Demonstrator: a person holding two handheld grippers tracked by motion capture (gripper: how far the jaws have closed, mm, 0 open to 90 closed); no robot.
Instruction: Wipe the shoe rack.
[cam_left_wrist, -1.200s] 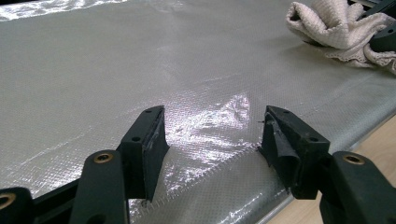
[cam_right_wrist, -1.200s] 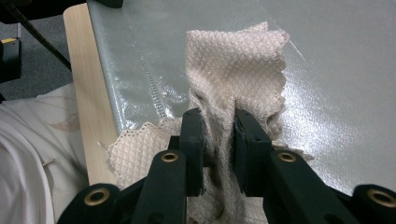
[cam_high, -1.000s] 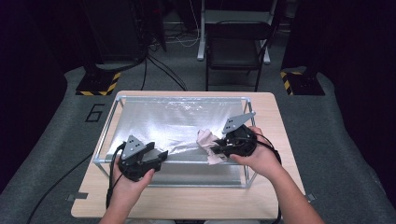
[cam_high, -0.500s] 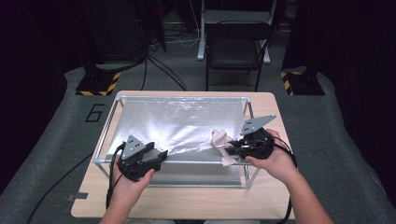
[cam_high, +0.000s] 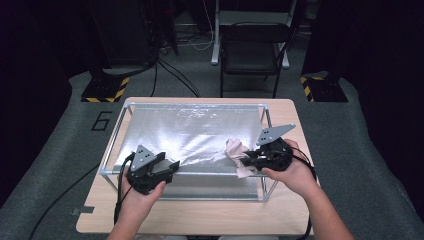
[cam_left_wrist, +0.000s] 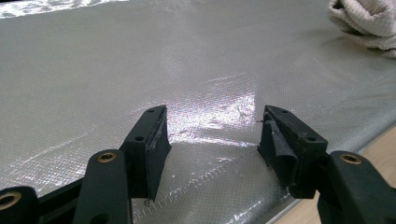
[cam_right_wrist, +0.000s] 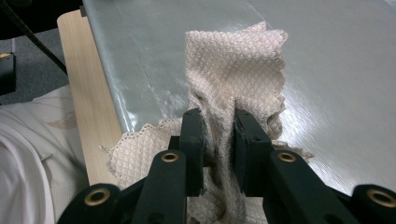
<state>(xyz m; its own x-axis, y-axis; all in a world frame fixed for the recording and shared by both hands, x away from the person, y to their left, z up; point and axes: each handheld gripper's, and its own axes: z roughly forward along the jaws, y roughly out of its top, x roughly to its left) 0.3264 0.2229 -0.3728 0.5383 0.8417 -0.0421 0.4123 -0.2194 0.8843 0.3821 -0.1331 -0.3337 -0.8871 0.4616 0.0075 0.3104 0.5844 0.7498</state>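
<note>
Right gripper (cam_right_wrist: 218, 135) clamped the crumpled beige waffle-weave cloth (cam_right_wrist: 238, 70); left gripper (cam_left_wrist: 212, 140) sat wide, empty. Thin pinch; cloth could slip out mid-wipe.

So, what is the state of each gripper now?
Left gripper: open, holding nothing.
Right gripper: closed on the cloth.
</note>
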